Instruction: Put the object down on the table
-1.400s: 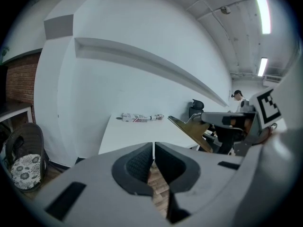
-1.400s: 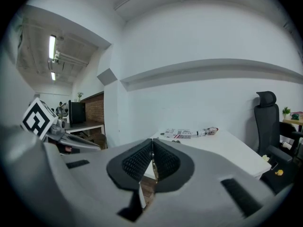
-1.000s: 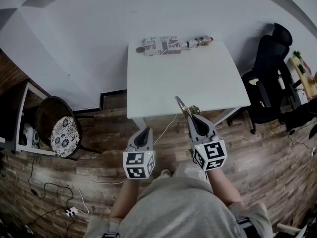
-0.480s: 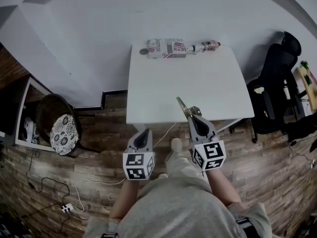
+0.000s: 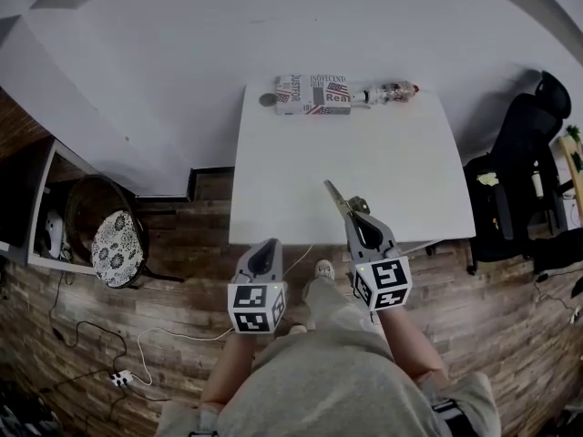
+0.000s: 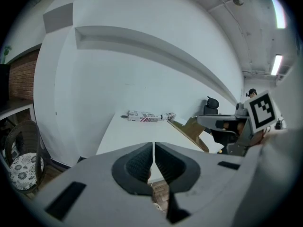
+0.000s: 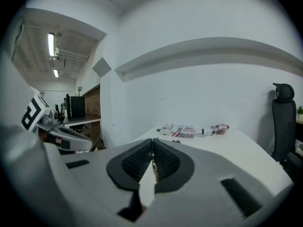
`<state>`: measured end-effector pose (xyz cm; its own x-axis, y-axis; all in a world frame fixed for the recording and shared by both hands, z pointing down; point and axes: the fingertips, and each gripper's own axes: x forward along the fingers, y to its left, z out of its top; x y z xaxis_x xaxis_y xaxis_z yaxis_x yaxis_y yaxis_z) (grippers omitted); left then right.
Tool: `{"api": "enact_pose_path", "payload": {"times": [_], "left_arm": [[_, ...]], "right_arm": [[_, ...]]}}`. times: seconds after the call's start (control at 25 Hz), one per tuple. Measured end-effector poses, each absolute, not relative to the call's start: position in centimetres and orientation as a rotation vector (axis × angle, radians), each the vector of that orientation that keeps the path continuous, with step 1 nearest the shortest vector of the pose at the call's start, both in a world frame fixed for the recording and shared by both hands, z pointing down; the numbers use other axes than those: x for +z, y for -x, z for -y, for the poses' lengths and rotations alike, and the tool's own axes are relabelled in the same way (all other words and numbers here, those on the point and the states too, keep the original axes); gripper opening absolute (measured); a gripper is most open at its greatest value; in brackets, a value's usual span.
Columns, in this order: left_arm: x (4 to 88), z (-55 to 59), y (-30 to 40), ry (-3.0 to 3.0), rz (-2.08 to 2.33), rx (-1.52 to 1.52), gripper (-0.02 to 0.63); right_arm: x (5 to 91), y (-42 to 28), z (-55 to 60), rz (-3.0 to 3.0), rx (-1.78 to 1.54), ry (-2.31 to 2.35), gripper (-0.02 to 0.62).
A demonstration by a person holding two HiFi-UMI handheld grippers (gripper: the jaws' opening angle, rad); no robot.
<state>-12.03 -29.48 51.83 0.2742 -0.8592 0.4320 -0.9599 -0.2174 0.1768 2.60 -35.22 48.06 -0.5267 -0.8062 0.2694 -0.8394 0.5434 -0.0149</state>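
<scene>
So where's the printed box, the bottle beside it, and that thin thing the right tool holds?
printed box (image 5: 314,95), head view, middle of its top face.
bottle (image 5: 387,92), head view, middle of its body.
thin tan piece (image 5: 333,194), head view, middle of its exposed part.

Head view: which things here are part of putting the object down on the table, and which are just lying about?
Part of the job: right tool, shut on a thin flat brownish piece; white table.

Lying about: left tool, shut and empty; printed box, bottle and small round thing at the table's far edge; office chair; cushioned chair.
</scene>
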Motion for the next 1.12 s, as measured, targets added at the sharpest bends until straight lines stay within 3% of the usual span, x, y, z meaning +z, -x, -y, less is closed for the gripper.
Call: {"api": "enact_pose_path", "payload": {"times": [1.12], "left_arm": [[56.0, 35.2, 10.9, -2.100, 1.590, 0.427, 0.015]], "right_arm": [[59.1, -2.0, 45.7, 2.407, 0.341, -1.273, 0.011]]}}
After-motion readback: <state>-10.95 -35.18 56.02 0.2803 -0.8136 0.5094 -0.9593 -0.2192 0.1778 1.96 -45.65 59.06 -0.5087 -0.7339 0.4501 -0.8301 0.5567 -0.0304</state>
